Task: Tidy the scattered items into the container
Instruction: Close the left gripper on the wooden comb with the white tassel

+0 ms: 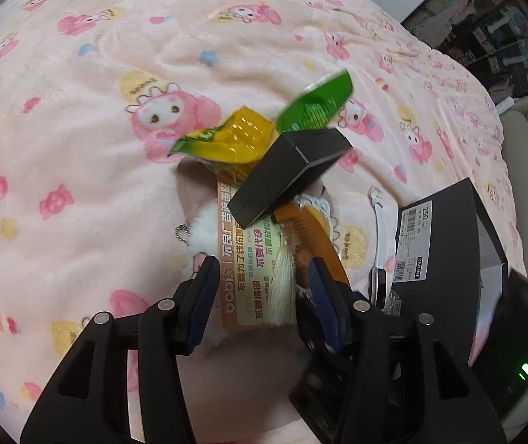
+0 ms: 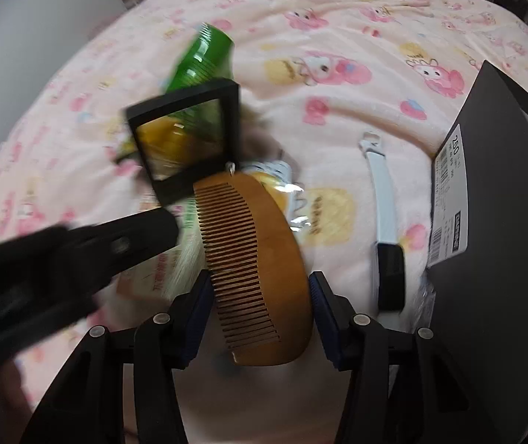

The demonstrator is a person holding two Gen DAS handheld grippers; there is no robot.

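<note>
My right gripper (image 2: 260, 303) is shut on a wooden comb (image 2: 260, 259), whose two edges meet the blue pads. Behind the comb, an open black compact mirror (image 2: 186, 140) stands tilted on a pile with a green packet (image 2: 201, 59). In the left wrist view my left gripper (image 1: 262, 296) points down, open, astride a white plush toy (image 1: 280, 292) and its printed tag (image 1: 245, 259). The pads do not visibly press on either. The black mirror case (image 1: 286, 174), a yellow packet (image 1: 234, 137), the green packet (image 1: 315, 107) and the comb (image 1: 308, 229) lie just beyond. The black shoebox (image 1: 449, 229) stands to the right.
A white headband (image 2: 384, 192) with a black end lies on the pink cartoon blanket (image 1: 79, 185) between the pile and the shoebox (image 2: 504, 203). My left gripper's fingers (image 2: 145, 233) show blurred at the left of the right wrist view. Shelves and a beige seat stand beyond the bed's right edge.
</note>
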